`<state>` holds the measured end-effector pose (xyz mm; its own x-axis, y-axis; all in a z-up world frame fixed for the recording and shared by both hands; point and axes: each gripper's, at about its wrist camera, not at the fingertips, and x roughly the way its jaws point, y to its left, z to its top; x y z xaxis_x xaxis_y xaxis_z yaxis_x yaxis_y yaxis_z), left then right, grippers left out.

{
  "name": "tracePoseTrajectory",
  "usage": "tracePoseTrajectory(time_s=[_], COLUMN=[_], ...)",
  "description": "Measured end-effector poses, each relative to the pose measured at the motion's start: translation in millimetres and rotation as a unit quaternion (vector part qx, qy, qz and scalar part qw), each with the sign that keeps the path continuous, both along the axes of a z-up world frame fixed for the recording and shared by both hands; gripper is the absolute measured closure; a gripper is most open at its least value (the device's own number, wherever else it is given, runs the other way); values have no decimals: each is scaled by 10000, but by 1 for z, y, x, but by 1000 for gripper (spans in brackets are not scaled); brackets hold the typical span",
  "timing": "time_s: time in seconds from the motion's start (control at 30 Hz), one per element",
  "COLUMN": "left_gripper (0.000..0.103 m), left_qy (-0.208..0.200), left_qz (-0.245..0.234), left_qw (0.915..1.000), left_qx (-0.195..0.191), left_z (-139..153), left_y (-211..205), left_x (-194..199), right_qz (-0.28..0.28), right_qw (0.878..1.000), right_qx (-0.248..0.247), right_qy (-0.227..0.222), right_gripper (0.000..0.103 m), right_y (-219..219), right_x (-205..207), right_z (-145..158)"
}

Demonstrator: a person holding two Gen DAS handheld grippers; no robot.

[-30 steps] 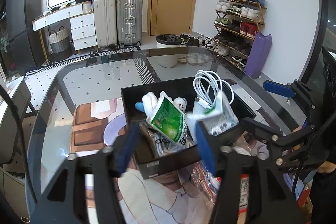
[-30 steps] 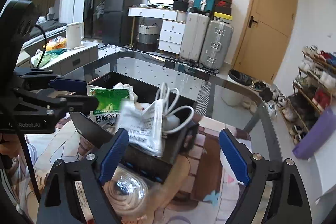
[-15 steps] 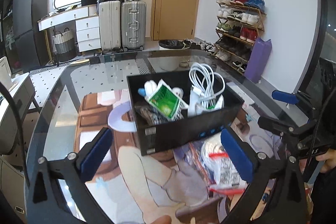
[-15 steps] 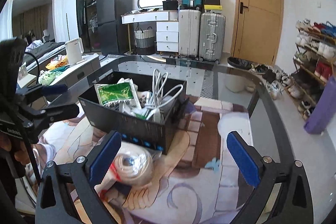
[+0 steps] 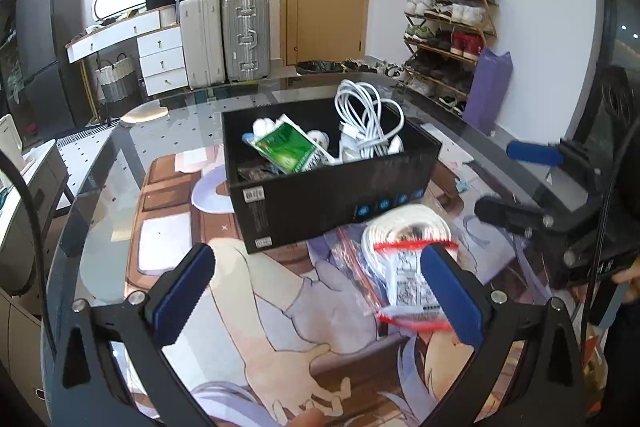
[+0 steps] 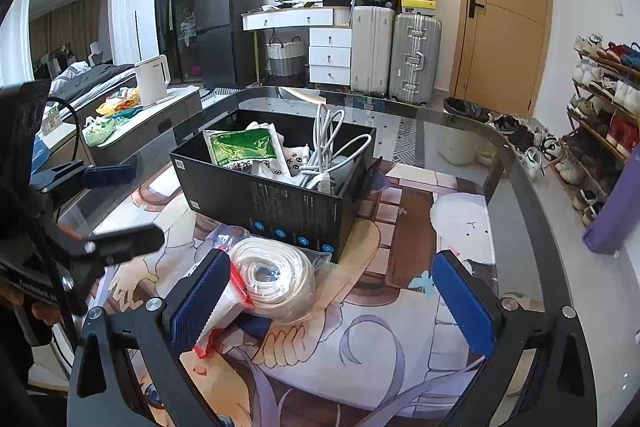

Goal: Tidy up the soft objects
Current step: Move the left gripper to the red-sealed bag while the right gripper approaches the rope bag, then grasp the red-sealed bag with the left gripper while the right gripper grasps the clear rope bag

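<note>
A black box (image 5: 344, 191) (image 6: 280, 203) stands on the printed mat. In it are a green packet (image 5: 288, 149) (image 6: 240, 147), white cables (image 5: 366, 123) (image 6: 328, 147) and small white soft items. A clear zip bag of coiled white rope (image 5: 408, 259) (image 6: 272, 279) lies on the mat in front of the box. My left gripper (image 5: 320, 295) is open and empty, just short of the box, its right finger beside the bag. My right gripper (image 6: 332, 299) is open and empty, its left finger beside the bag.
The glass table (image 6: 520, 195) has a curved edge on all sides. The right gripper shows at the right of the left wrist view (image 5: 532, 183); the left gripper shows at the left of the right wrist view (image 6: 104, 203). Suitcases, drawers and a shoe rack stand beyond.
Both grippers opened and let go of their bagged items, which now sit in the box. Both pulled back from the box toward the near side of the table.
</note>
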<state>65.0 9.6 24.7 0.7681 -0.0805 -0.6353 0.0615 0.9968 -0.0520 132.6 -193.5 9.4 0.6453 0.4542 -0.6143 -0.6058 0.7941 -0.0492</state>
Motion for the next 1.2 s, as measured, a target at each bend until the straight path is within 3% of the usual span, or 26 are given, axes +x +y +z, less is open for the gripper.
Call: tracePoseTrajectory(time_s=[0.4,0.73,0.83,1.0,1.2], left_gripper=[0,0,0,0,0], left_qy=[187,462,493,486,595], left_qz=[-62,-432,-363,-243,-391], left_qw=[9998,9980,9980,9985,9975], left_qx=[73,37,154,-69,2], left_z=[-11,-27,-30,-29,-31], left_y=[-6,-37,-41,-37,-44], left_x=[-3,-2,0,2,5], right_qz=[177,245,232,198,160], right_qw=[9991,9984,9984,9984,9983], right_qx=[-210,-382,-380,-393,-410], right_qy=[312,336,340,355,373], right_gripper=[1,1,1,1,1], right_y=[-3,-3,-6,-9,-13], right_x=[7,7,7,9,10], right_z=[-12,-18,-18,-18,-18])
